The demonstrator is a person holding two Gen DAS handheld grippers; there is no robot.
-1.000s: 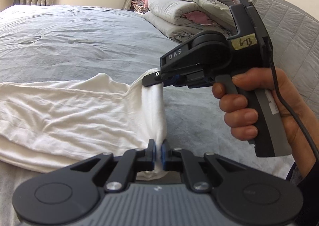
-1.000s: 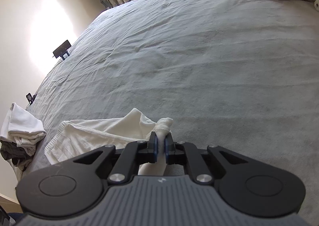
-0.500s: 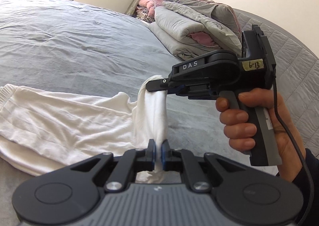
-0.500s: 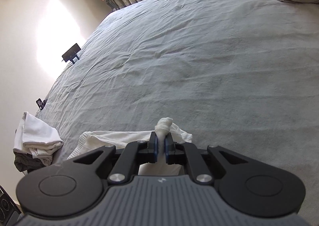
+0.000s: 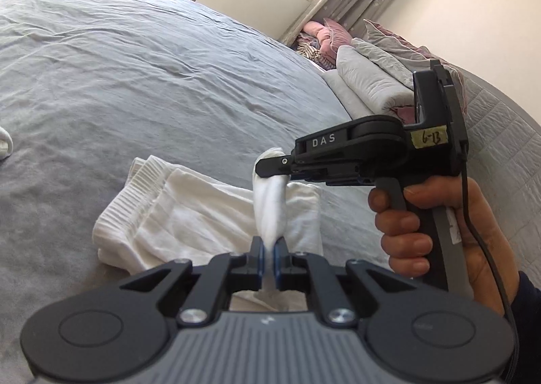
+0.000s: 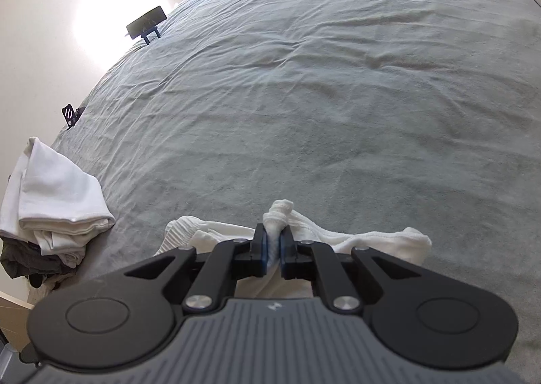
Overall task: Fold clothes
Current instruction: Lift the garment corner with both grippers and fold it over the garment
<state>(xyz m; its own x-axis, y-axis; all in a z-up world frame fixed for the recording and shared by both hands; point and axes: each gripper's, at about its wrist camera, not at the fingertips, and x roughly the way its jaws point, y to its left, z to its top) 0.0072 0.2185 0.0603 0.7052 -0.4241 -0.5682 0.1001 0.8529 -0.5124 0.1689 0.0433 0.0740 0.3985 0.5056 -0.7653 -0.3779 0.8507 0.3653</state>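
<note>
A white garment [image 5: 189,215] with a ribbed band lies on the grey bed, partly folded over itself. My left gripper [image 5: 267,257] is shut on one bunched end of it. My right gripper [image 5: 270,169] shows in the left wrist view just beyond, shut on the same bunched strip, which hangs taut between the two. In the right wrist view my right gripper [image 6: 273,245] pinches the white garment [image 6: 338,235], whose folds spread to both sides below the fingers. Both grippers hold the cloth slightly above the bed.
The grey bedcover [image 5: 152,72] stretches far ahead. Folded grey quilts and pillows [image 5: 375,79] sit at the headboard side. A pile of white and dark clothes [image 6: 50,215] lies at the bed's left edge. A small black stand [image 6: 147,23] stands at the far edge.
Both grippers have carried the held end of the garment over towards its ribbed band, so the cloth now lies doubled and much shorter. Both stay shut on it.
</note>
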